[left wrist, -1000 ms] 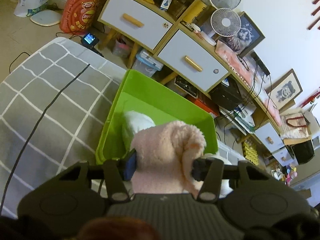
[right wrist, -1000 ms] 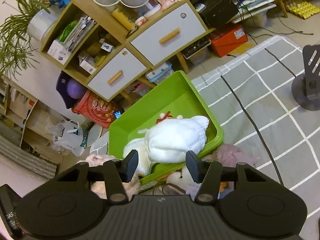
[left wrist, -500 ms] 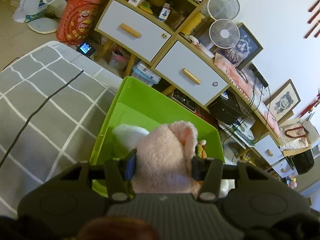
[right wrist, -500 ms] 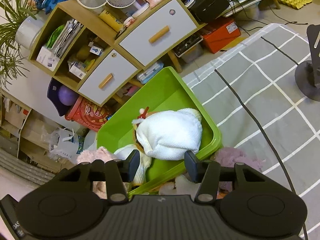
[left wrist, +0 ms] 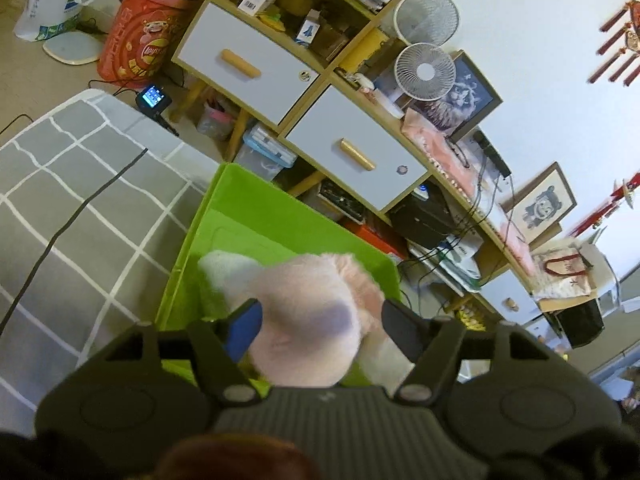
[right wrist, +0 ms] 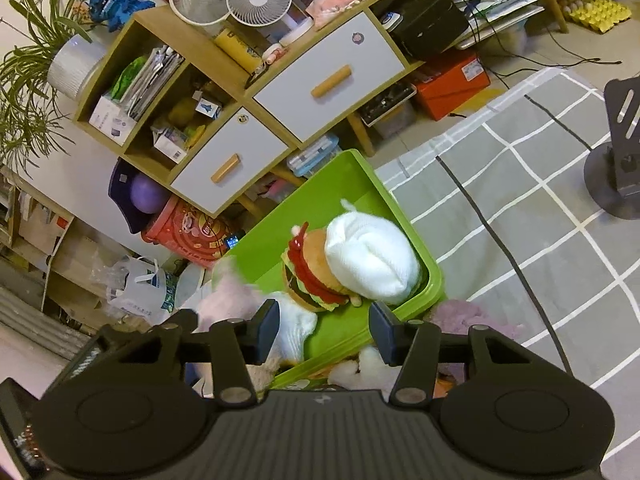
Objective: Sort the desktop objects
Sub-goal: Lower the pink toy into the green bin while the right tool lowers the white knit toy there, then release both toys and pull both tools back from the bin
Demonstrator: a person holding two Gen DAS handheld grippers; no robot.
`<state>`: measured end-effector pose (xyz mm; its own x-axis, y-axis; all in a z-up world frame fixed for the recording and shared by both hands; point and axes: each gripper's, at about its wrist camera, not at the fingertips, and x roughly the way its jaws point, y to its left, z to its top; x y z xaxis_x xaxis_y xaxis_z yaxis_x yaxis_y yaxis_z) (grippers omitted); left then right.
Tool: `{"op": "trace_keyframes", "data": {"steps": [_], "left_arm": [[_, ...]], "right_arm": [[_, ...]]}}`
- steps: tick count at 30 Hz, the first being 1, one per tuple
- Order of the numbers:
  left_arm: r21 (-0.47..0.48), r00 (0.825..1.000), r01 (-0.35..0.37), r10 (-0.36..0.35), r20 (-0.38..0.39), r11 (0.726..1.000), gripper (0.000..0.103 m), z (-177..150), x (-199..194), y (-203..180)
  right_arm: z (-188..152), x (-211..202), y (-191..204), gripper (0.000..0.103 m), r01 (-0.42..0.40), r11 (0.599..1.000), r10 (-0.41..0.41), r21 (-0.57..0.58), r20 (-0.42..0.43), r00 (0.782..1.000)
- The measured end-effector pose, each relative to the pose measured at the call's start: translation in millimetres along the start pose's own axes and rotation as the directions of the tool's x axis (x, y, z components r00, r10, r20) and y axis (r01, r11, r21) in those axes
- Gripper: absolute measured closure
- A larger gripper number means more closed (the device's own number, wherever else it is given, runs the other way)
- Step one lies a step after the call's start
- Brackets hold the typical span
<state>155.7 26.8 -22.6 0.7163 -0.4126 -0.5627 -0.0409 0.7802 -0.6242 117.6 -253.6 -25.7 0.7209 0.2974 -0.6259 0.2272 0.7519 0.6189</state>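
Pink fleecy plush (left wrist: pixel 308 320), blurred, between the opening jaws of the left gripper (left wrist: pixel 320 326), over the near end of a bright green plastic bin (left wrist: pixel 280 216). White plush (left wrist: pixel 224 268) lying in the bin just beyond the left fingertip. Ahead of the right gripper (right wrist: pixel 322 330), a burger plush (right wrist: pixel 310 272) tilted on the bin floor, touching a white knitted bundle (right wrist: pixel 370 260) against the right-hand wall. Lilac fluffy plush (right wrist: pixel 468 316) outside the bin, just past the right fingertip.
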Motion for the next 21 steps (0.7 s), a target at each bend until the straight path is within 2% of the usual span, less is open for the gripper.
{"op": "trace_keyframes", "data": {"steps": [3, 5, 14, 18, 21], "left_arm": [[0.031, 1.000, 0.013, -0.012, -0.020, 0.999, 0.052, -1, -1, -4], [0.044, 0.999, 0.010, -0.008, -0.040, 0.999, 0.056, -4, 6, -5], [0.045, 0.995, -0.025, 0.029, -0.098, 0.999, 0.066, -21, 43, -7], [0.014, 0.985, -0.046, 0.048, -0.164, 0.999, 0.069, -33, 66, -6], [0.020, 0.987, -0.056, 0.059, -0.152, 0.998, 0.069, -38, 74, -10]], "right_arm": [[2, -3, -2, 0.052, -0.003, 1.000, 0.003, 0.008, 0.003, 1.000], [3, -5, -4, 0.052, -0.003, 1.000, 0.003, 0.012, 0.005, 1.000], [0, -8, -6, 0.052, 0.006, 1.000, -0.006, 0.013, -0.005, 1.000], [-3, -10, -6, 0.052, 0.008, 1.000, -0.008, 0.008, -0.025, 1.000], [-5, -9, -4, 0.052, 0.025, 1.000, -0.026, -0.009, -0.050, 0.998]]}}
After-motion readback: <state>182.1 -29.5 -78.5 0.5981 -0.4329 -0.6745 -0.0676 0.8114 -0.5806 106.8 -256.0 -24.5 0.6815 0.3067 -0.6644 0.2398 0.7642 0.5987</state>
